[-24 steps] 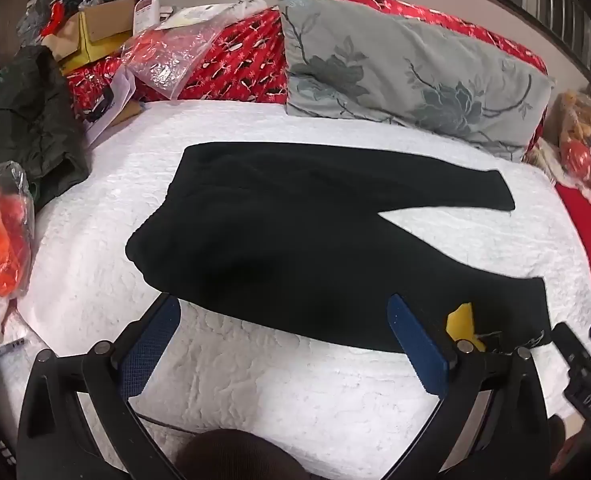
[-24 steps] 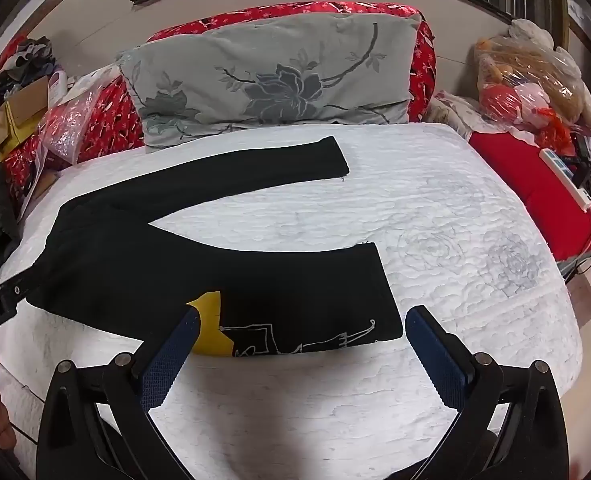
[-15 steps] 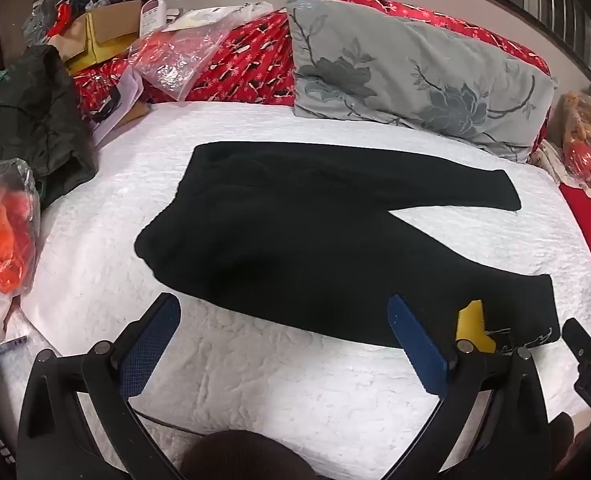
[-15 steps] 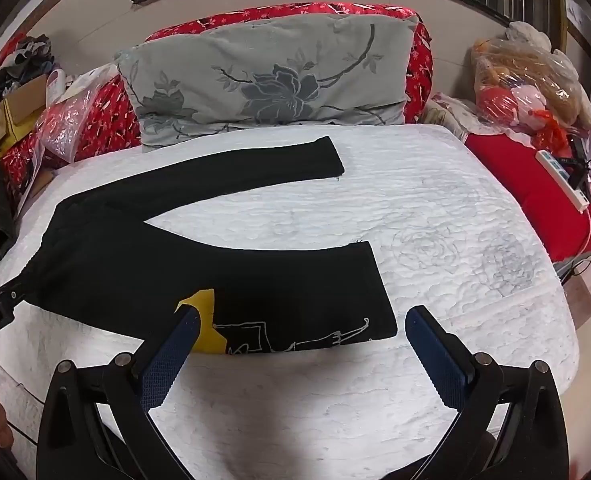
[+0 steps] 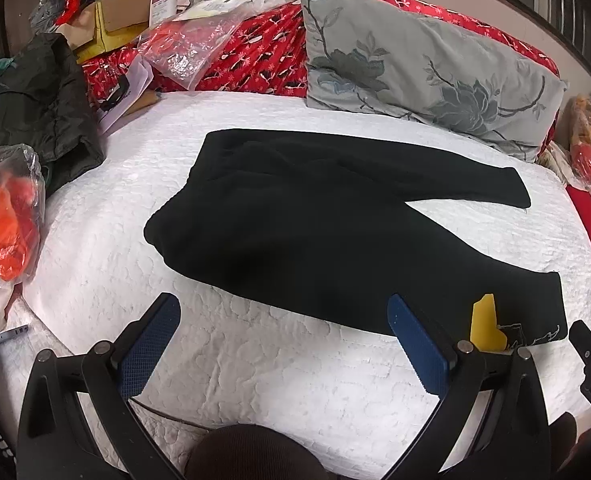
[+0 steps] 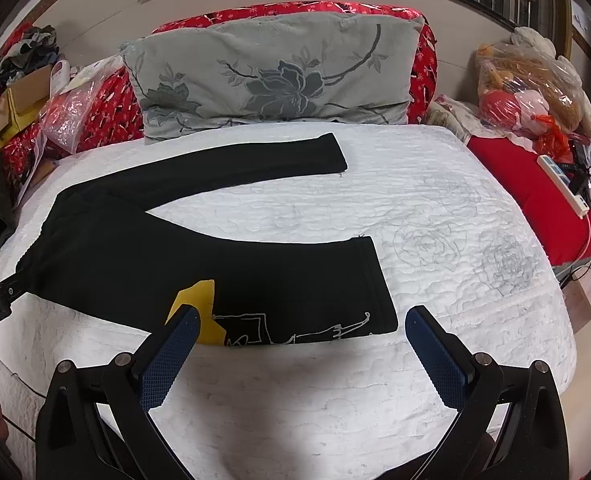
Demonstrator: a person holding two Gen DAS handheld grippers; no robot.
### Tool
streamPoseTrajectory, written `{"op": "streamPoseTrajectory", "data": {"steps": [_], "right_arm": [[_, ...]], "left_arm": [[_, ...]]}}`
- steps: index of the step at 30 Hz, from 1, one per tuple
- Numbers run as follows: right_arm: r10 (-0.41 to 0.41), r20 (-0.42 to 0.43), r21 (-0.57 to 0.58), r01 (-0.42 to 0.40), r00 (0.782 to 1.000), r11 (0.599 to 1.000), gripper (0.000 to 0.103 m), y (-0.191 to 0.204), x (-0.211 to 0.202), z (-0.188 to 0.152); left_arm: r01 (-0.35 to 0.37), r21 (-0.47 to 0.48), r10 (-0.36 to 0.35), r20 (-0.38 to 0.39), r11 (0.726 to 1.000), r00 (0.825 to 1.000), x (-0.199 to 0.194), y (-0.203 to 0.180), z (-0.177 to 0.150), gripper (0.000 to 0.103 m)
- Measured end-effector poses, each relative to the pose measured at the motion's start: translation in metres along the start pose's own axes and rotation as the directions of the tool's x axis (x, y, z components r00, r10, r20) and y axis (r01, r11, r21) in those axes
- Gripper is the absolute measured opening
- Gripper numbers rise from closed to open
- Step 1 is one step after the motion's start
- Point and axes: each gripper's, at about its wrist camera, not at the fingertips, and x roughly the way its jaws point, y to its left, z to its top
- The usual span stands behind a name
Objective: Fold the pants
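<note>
left gripper [image 5: 283, 342] jaws spread wide, empty, above white bedspread [image 5: 279, 376], right gripper [image 6: 301, 346] spread wide, empty, near hem of black pants [image 6: 199, 264], no contact

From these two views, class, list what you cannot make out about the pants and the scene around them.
- Pants: yellow patch partly behind the left gripper in the left view.
- Pants' white line drawing: cut off by the bed edge, right view.
- Plastic bags' contents: too small, glare.
- Right gripper: only its edge shows in the left view.
</note>
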Motion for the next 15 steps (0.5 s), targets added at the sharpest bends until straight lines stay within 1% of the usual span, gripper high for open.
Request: {"op": "streamPoseTrajectory", "data": {"steps": [9,15], "right_arm": [[0.01,-0.003,0.003,-0.01,1.0,1.0,0.103,-0.0003,0.0003,-0.0003],[0.024,0.007,-0.005,-0.024,1.0,1.0,0.103,0.0011,-0.0005,-0.0016]], "left_arm": [[0.001,0.002,-0.001,0.0,1.0,1.0,-0.0002,-0.0002,-0.0023,0.103],[-0.011,0.01,0.011,0.022,1.0,1.0,-0.0031,-0.0043,-0.0052,0.103]]}}
